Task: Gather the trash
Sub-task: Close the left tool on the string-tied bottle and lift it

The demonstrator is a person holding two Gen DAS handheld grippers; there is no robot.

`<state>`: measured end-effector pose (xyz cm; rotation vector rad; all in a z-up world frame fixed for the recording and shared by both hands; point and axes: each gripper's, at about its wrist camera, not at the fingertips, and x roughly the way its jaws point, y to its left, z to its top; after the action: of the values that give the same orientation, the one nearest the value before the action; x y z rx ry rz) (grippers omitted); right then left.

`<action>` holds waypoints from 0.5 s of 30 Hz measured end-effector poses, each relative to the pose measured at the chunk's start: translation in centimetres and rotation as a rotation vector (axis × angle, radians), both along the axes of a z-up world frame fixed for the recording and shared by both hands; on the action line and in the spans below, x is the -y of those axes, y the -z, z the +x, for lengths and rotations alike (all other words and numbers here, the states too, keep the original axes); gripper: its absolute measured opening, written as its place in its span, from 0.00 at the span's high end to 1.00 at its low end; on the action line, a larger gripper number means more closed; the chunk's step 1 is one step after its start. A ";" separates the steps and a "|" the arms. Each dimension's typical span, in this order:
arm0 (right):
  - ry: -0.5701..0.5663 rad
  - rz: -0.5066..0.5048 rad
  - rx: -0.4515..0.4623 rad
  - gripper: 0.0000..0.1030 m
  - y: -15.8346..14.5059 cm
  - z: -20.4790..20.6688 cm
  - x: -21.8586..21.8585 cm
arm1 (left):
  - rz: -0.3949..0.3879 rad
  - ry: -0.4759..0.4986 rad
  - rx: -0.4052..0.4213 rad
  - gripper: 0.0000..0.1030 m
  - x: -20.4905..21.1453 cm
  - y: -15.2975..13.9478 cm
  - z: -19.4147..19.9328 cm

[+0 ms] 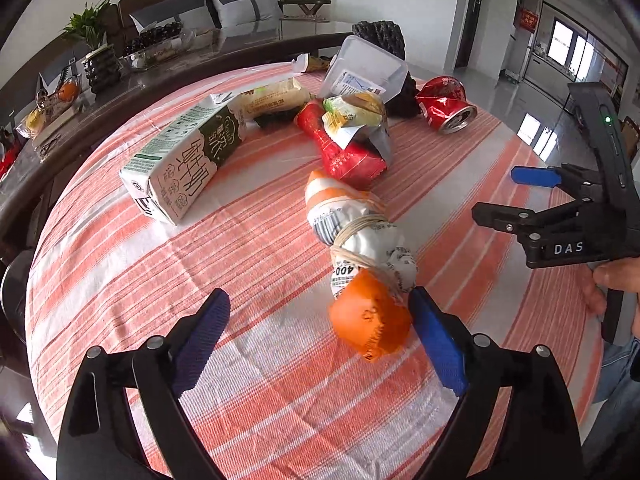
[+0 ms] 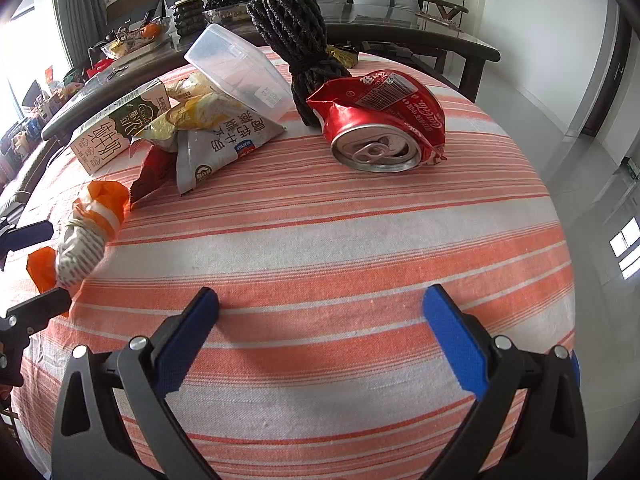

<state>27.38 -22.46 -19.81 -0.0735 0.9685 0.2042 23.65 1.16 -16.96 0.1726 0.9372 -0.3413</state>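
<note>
- Left wrist view gives us the worktop (image 1: 120,300) under its orange-striped cloth, with trash heaped toward the far side.
- We see the milk carton (image 1: 182,160) lying on its side, then the clear plastic box (image 1: 366,68) propped on the heap and the crushed red can (image 1: 446,104) at the right.
- Nearer us lies the tied paper bundle (image 1: 360,240), its orange end just beside one blue pad.
- Our left gripper (image 1: 320,336) has its fingers spread, the bundle's end between them but not pinched.
- Our right gripper (image 2: 320,336) hangs over bare cloth, fingers spread and empty.
- We judge the bundle pickup is in hand; next we need to centre the fingers on it and close.
</note>
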 end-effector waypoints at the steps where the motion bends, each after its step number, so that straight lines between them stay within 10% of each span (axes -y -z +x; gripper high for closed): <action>1: 0.000 0.000 0.000 0.04 0.0 0.0 0.0 | 0.018 -0.008 -0.004 0.12 0.1 0.4 0.4; 15: 0.001 -0.004 0.001 0.04 0.0 0.0 0.1 | 0.008 -0.021 -0.024 0.05 -0.1 0.9 1.0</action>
<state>27.40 -22.53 -19.79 -0.0771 0.9680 0.2017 24.66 1.27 -17.86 0.1661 0.9633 -0.3209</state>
